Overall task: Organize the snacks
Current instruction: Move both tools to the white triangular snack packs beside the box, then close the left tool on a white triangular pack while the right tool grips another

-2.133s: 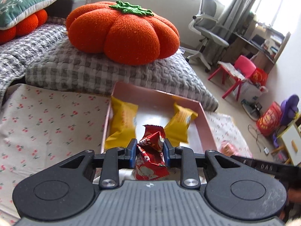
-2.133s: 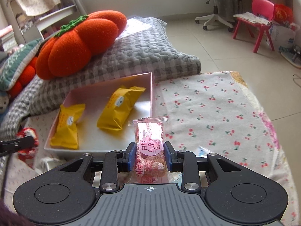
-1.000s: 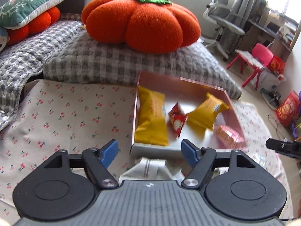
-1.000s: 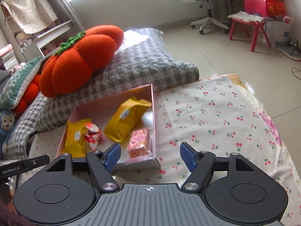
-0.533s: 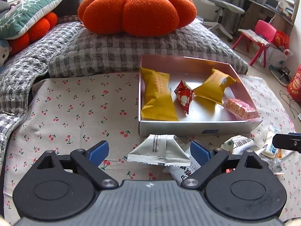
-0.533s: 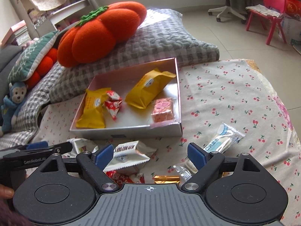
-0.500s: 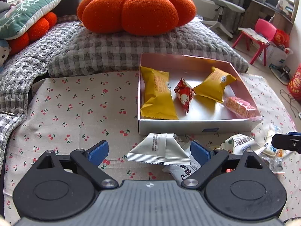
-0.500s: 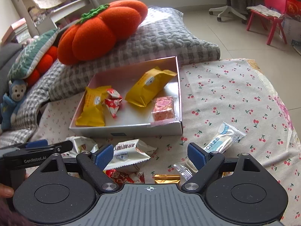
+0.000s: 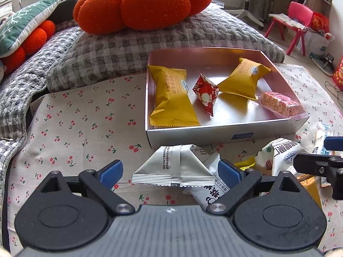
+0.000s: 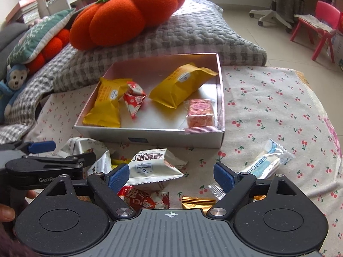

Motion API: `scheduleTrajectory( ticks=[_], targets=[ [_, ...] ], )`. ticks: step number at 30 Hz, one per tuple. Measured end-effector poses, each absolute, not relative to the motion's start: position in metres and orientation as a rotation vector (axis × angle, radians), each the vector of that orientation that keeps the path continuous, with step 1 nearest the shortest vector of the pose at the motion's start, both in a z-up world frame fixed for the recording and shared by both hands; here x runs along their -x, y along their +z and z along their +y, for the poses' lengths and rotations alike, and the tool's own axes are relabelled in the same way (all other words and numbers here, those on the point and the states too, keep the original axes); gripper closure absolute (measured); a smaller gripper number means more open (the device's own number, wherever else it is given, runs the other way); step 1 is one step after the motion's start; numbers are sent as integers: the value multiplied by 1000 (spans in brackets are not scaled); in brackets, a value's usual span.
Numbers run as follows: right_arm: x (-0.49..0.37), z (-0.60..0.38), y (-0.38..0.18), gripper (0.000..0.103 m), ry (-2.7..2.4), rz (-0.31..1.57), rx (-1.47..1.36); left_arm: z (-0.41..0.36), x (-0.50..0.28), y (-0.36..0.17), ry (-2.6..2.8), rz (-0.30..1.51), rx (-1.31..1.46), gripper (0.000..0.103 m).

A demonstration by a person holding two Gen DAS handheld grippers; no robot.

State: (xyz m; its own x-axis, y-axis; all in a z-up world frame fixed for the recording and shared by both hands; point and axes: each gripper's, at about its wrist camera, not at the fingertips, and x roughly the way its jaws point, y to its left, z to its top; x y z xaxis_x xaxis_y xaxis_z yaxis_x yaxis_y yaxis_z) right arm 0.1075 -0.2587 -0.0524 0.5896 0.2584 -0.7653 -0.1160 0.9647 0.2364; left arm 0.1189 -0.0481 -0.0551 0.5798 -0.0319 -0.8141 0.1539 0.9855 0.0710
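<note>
hovering spread: left tongs (image 9: pixel 170 171), right tongs (image 10: pixel 171 174), before box (image 10: pixel 150 136) near edge.

left gripper (image 9: pixel 170 171): jaws just opened wide, red triangular packet (image 9: pixel 205 93) released, now lying in box (image 9: pixel 214 133) | right gripper (image 10: pixel 171 174): jaws just opened wide, pink rice-cake packet (image 10: pixel 200 112) released into box | both grippers: withdrawn, now above loose snacks before box
</note>
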Motion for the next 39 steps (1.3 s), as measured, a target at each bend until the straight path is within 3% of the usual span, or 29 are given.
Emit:
scheduleTrajectory(
  ticks=[30,35,39],
  targets=[
    [-118,-229,-66,15,236,935,-108,-40,-127,-63,-105,991,-135,14],
    [-119,-227,-69,15,232,936,-94,-39,-128,-64,-111,1005,-128,26],
    [-121,-228,-69,19,236,945,-86,-36,-128,-63,-115,1000,-117,28]
  ],
)
